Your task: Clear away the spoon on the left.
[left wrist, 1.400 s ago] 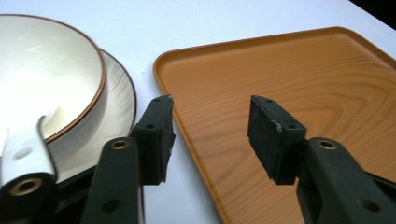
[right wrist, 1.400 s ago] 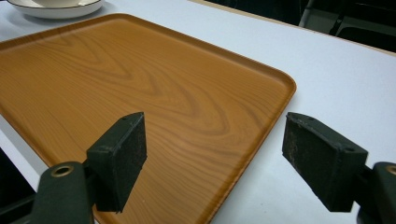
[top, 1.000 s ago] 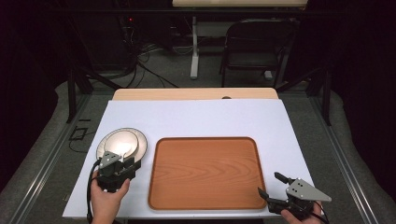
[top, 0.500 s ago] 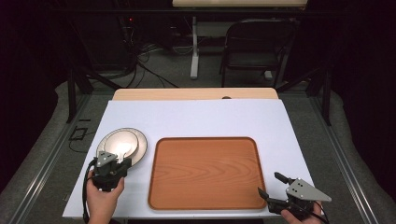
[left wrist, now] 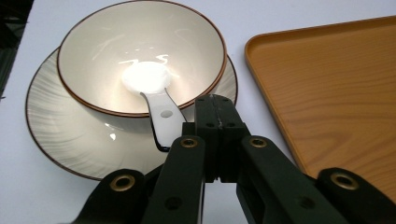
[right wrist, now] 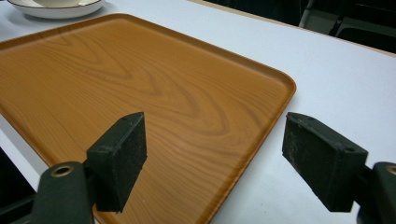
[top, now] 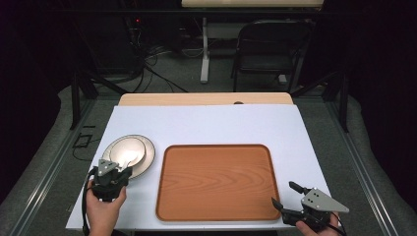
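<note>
Clamping the plate [left wrist: 79, 144] rim beside the white spoon [left wrist: 152, 93] in its bowl [left wrist: 140, 51], the left gripper [left wrist: 215, 112] stood closed; the right gripper [right wrist: 215, 154] gaped empty over the tray [right wrist: 140, 93].

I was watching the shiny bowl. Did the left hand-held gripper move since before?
Yes. The left hand-held gripper slid slightly left along the near rim of the round cream plate, away from the brown wooden tray; its jaws have closed.
</note>
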Motion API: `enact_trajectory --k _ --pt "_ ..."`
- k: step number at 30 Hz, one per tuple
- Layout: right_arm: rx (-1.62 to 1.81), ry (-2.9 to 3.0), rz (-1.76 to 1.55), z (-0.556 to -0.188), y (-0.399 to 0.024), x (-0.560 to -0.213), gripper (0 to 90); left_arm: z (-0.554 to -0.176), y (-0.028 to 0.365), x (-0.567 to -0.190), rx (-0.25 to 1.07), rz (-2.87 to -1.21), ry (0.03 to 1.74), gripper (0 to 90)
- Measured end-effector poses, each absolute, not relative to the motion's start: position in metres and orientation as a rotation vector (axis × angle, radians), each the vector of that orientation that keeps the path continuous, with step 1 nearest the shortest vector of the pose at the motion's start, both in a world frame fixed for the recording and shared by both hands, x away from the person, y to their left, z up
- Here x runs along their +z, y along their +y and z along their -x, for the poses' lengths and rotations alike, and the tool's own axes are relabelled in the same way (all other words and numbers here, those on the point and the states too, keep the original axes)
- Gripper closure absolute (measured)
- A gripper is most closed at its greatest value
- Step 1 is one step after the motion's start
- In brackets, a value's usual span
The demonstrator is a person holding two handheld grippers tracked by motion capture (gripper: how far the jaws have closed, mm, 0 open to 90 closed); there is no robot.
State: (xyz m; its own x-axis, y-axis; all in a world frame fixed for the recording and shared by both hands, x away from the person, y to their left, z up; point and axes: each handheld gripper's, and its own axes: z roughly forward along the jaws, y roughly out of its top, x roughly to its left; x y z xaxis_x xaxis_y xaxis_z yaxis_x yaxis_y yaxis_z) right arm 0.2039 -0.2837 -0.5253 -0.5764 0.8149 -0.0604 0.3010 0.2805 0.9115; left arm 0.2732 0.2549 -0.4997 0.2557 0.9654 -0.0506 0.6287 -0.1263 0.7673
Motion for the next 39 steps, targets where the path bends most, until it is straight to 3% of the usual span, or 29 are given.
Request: enact_trajectory --k 23,39 --pt "1.266 2.025 -1.0 -0.204 -0.284 -0.525 21.4 -0.29 0.302 -0.499 0.747 -1.76 1.576 90.0" --pt "1.268 2.026 -1.001 -0.204 -0.283 -0.525 21.4 -0.315 0.318 -0.497 0.755 -1.7 1.622 90.0"
